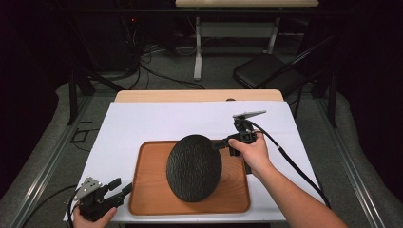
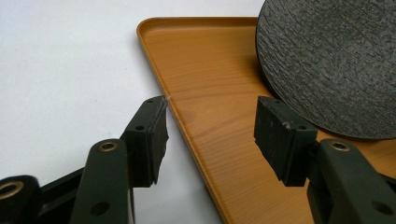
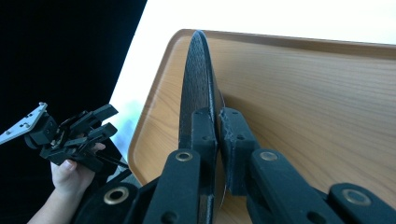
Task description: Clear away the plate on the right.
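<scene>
At the centre of the high view, the plate (image 1: 194,167) stands tilted over the tray (image 1: 147,199), its lower edge down on the wood and its upper right rim pinched by the right gripper (image 1: 227,142). The right gripper view confirms it: both pads are clamped on the plate's thin rim, one on each face. The grip is narrow and near the edge, so the plate could pivot or slip; I would keep the squeeze firm and move slowly, letting the lower edge bear on the tray as a hinge and not lifting it clear. At lower left, the left gripper (image 1: 124,187) waits with jaws apart, straddling the tray's left rim without touching the plate. It could steady the tray if that starts to slide on the white sheet (image 1: 142,123).
</scene>
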Tool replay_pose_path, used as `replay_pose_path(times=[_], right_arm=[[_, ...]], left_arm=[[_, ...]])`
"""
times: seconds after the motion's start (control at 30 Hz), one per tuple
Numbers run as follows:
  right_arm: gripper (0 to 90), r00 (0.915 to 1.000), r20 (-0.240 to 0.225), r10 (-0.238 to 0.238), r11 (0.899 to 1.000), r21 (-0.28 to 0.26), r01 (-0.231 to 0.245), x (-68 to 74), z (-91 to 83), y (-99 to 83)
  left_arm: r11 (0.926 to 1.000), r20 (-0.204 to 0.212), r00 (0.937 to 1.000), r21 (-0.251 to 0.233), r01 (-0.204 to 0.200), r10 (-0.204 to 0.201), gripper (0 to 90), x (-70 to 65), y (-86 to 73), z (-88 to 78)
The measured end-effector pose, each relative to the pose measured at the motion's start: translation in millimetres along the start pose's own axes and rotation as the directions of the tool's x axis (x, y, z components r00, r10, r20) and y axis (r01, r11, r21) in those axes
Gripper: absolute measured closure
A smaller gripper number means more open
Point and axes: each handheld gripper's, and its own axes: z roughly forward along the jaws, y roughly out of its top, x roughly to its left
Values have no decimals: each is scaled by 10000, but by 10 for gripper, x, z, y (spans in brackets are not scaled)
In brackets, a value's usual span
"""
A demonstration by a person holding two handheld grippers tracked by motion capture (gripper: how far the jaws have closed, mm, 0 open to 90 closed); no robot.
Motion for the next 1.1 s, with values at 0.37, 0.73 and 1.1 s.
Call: replay_pose_path(times=[0.37, 0.73, 1.1], right_arm=[[855, 9994, 248, -238, 9997, 36, 237, 3, -10, -21], [867, 9961, 731, -499, 9987, 90, 494, -16, -6, -69], [861, 9868, 1304, -963, 9944, 567, 896, -98, 97, -147]], left_arm=[[10000, 16, 10000, 13, -5, 5, 443, -4, 0, 1], [10000, 23, 10000, 22, -36, 36, 443, -7, 1, 2], [10000, 12, 10000, 11, -29, 29, 443, -3, -1, -4]])
